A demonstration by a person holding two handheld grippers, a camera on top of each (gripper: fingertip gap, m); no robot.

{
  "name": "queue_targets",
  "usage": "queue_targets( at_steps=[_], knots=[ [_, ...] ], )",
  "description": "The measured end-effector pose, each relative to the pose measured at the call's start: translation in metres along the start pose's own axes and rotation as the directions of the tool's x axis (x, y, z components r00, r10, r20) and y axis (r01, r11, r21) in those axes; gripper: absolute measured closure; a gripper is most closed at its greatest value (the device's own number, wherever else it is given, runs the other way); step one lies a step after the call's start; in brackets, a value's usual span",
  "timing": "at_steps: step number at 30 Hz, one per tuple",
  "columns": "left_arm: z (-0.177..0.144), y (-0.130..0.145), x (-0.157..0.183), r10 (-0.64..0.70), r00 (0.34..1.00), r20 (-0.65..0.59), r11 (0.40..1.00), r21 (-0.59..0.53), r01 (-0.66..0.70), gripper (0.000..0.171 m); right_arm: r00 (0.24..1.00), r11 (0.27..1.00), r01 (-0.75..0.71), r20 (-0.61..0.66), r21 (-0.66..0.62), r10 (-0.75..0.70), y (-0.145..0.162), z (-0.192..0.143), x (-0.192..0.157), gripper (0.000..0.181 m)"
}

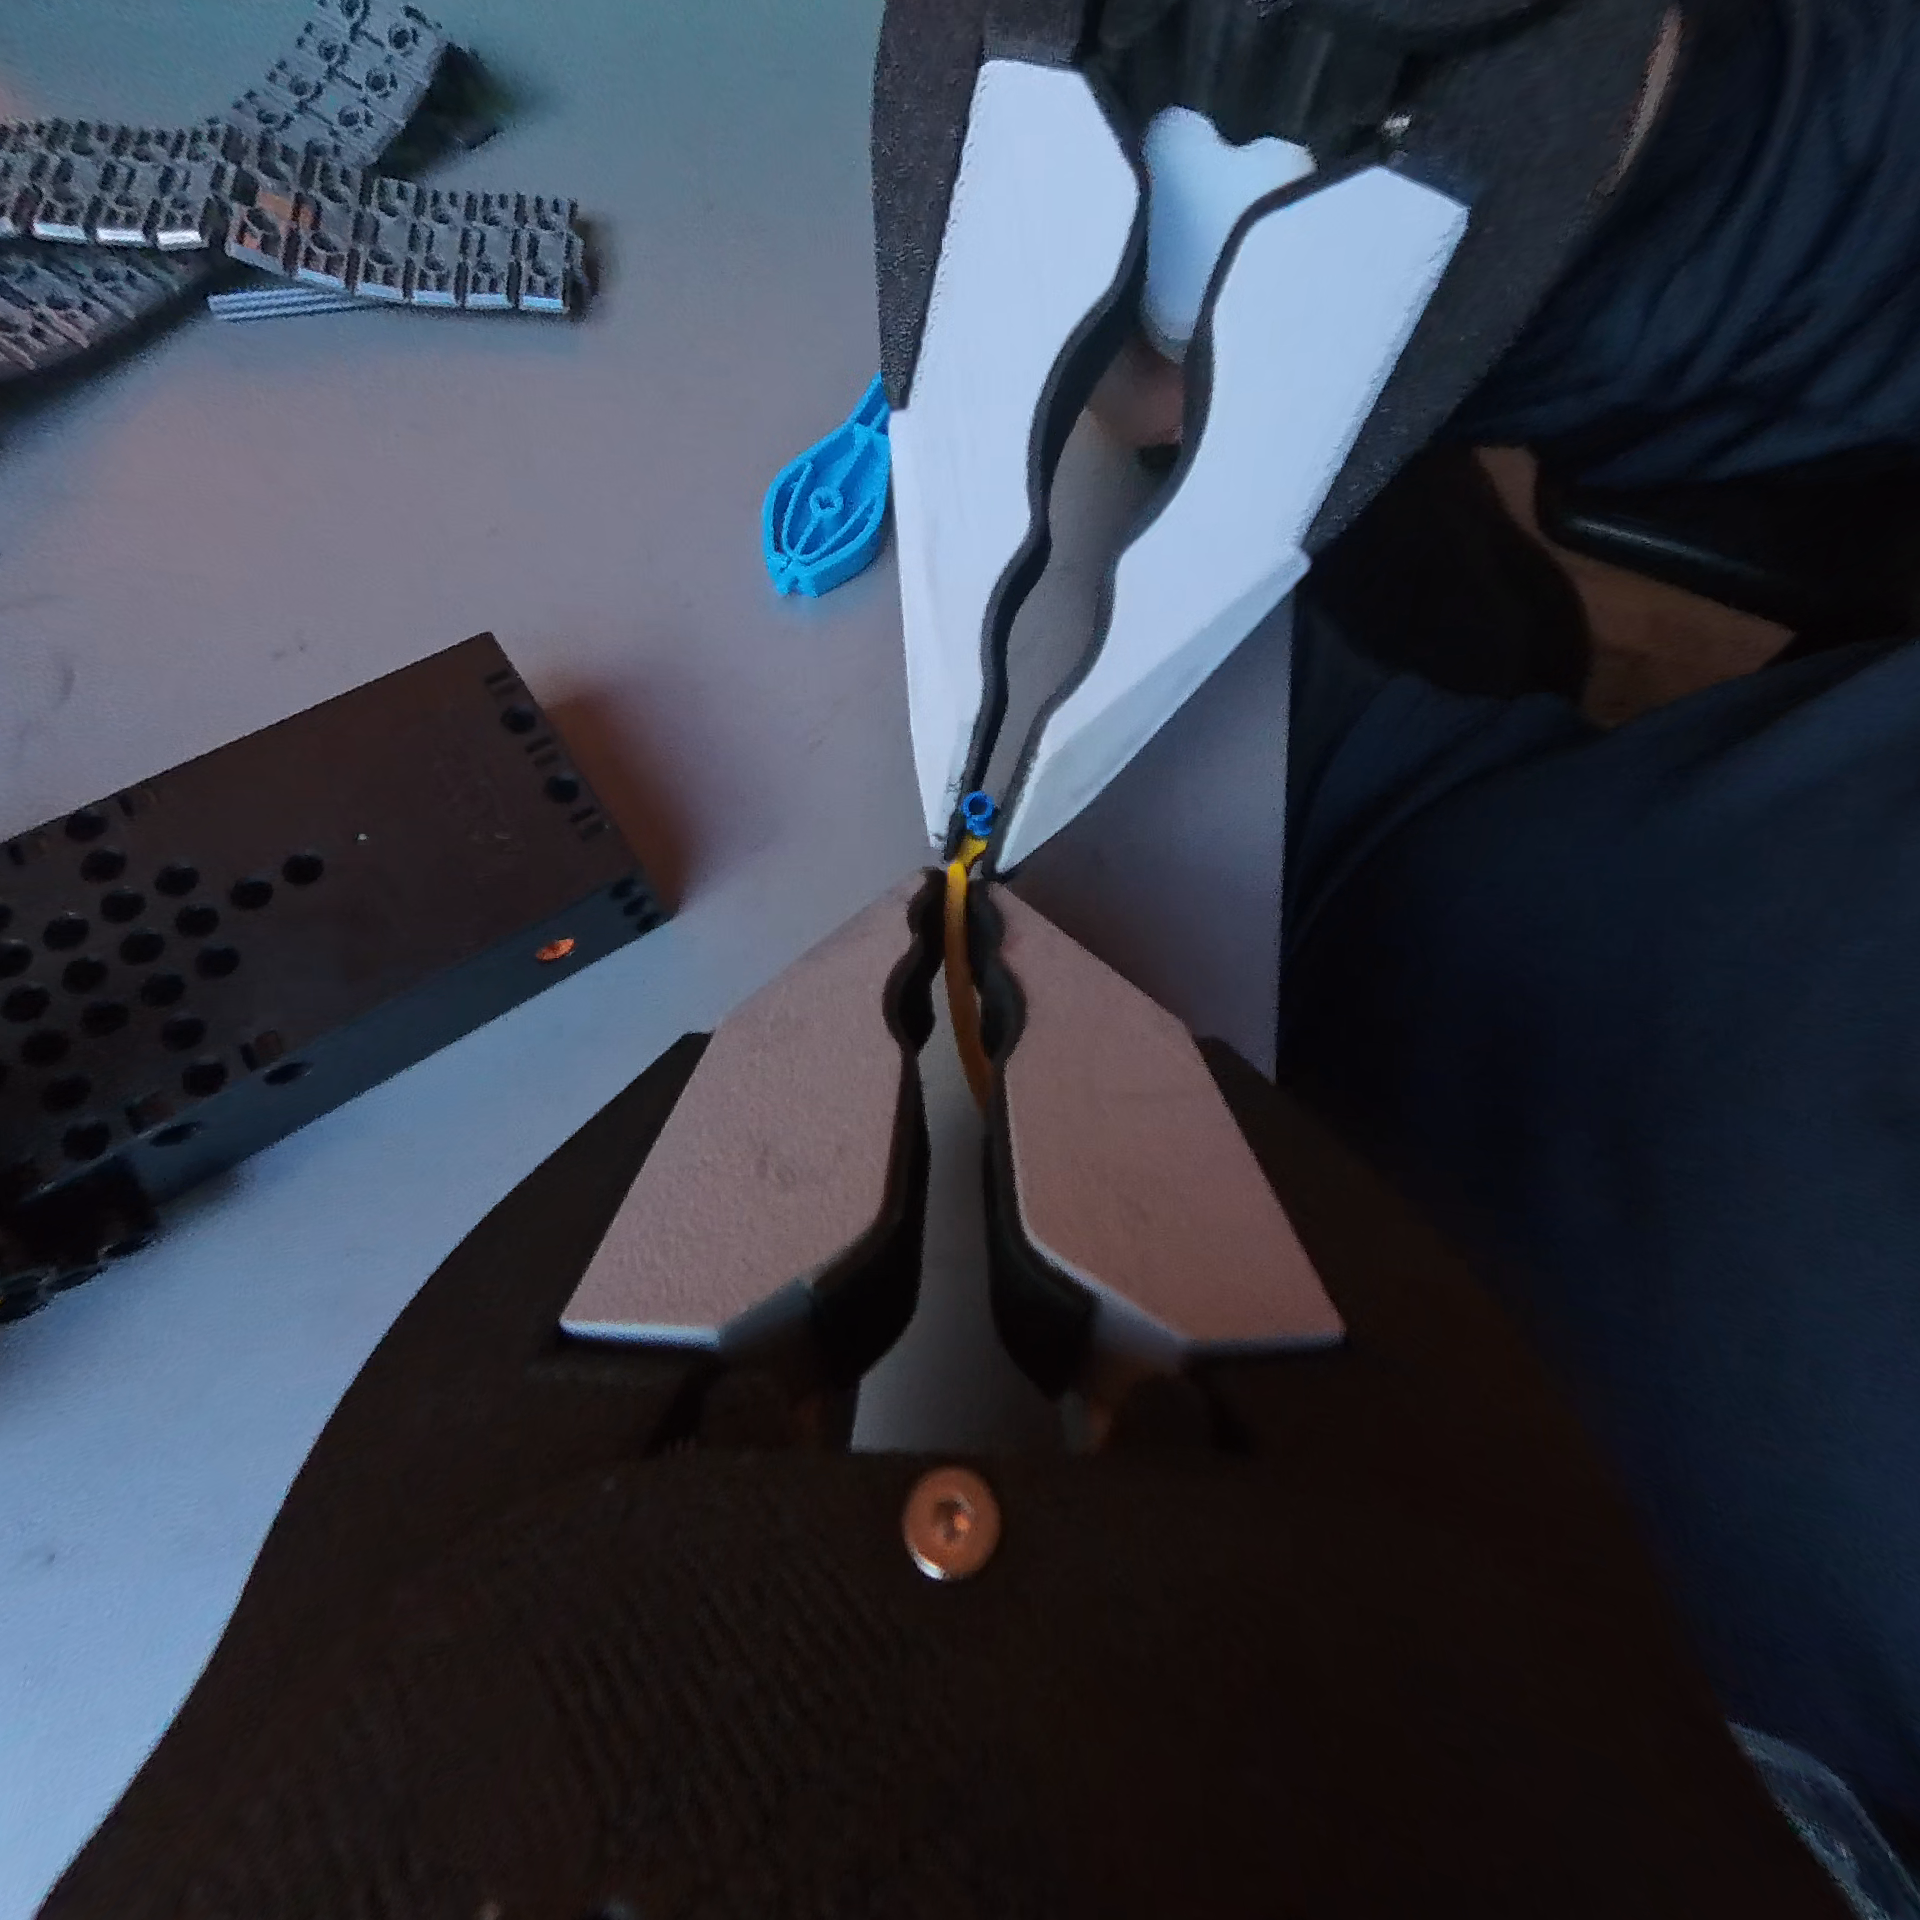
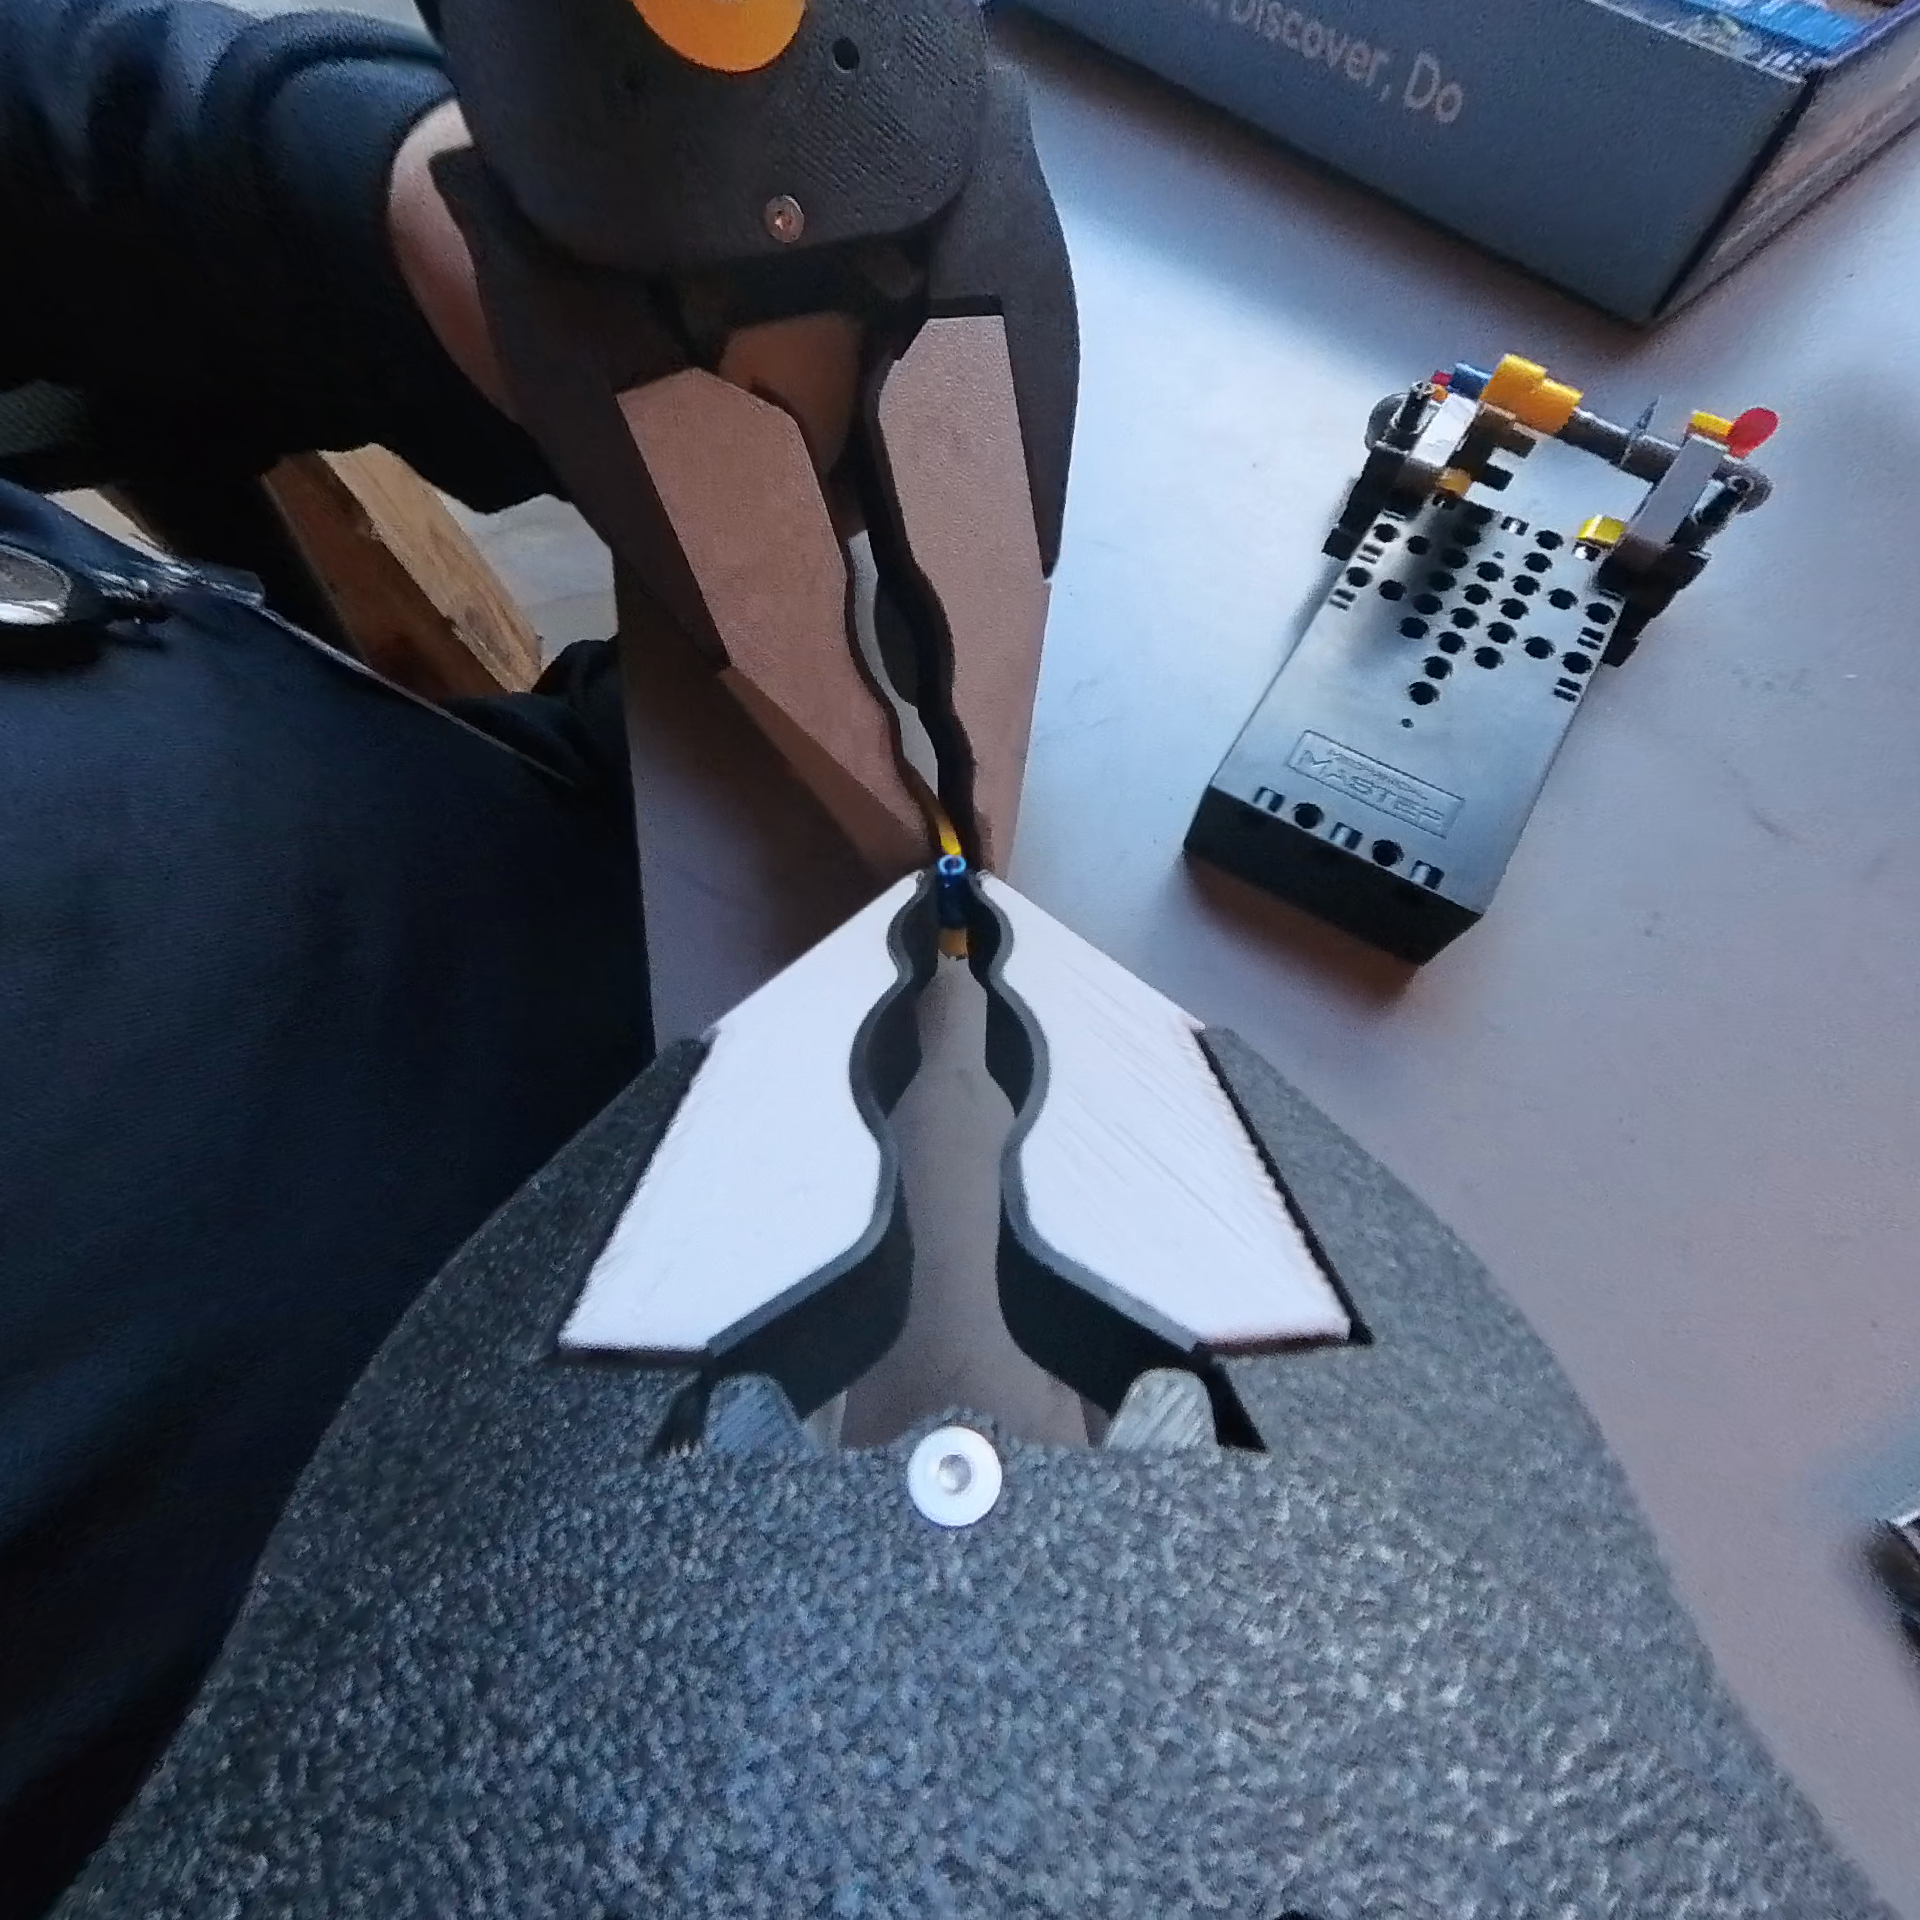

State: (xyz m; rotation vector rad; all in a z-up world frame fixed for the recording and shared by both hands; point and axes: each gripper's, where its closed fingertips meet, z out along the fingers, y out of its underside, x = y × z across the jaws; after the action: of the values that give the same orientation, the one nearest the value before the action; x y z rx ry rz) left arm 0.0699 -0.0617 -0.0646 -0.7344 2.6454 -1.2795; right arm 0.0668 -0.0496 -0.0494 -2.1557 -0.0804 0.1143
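My left gripper (image 1: 961,894), with tan fingers, is shut on a thin yellow rod (image 1: 961,997) that runs back between its pads. My right gripper (image 2: 951,909), with white fingers, is shut on a small blue sleeve (image 2: 951,894) that sits on the end of the yellow rod (image 2: 948,836). The two grippers meet tip to tip above the table edge. In the left wrist view the right gripper (image 1: 977,831) comes down from above with the blue sleeve (image 1: 977,810) at its tips. In the right wrist view the left gripper (image 2: 951,831) comes down from above.
A black perforated block (image 2: 1455,665) with a small coloured brick assembly (image 2: 1527,436) at its far end lies on the grey table (image 2: 1558,1143); it also shows in the left wrist view (image 1: 312,914). Grey track strips (image 1: 291,208) and a blue plastic piece (image 1: 826,509) lie farther off. A box (image 2: 1507,125) stands at the back. A person's dark clothing (image 2: 260,935) fills the near side. Less than 4 cm separates the two grippers' tips. Left tips and right tips are each some 10 centimeters from the blue plastic piece (image 1: 826,509).
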Motion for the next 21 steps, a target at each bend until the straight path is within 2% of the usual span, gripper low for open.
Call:
queue_targets(
  at_steps=[4,10,21],
  knots=[
    [0.001,0.004,0.000,0.022,1.000,-0.003,0.999,-0.043,-0.022,0.171,0.997,0.998,0.066,-0.041,0.014,-0.065,-0.003,0.001,0.002,0.181],
    [-0.002,-0.004,-0.008,0.029,1.000,0.006,1.000,0.005,-0.029,0.171,0.990,0.988,0.119,-0.084,0.098,-0.111,-0.017,-0.003,0.008,0.181],
    [-0.010,-0.020,-0.021,0.025,0.999,0.041,0.998,0.062,-0.028,0.170,0.998,0.968,0.046,-0.062,0.246,-0.032,-0.038,-0.011,0.020,0.181]
  ],
)
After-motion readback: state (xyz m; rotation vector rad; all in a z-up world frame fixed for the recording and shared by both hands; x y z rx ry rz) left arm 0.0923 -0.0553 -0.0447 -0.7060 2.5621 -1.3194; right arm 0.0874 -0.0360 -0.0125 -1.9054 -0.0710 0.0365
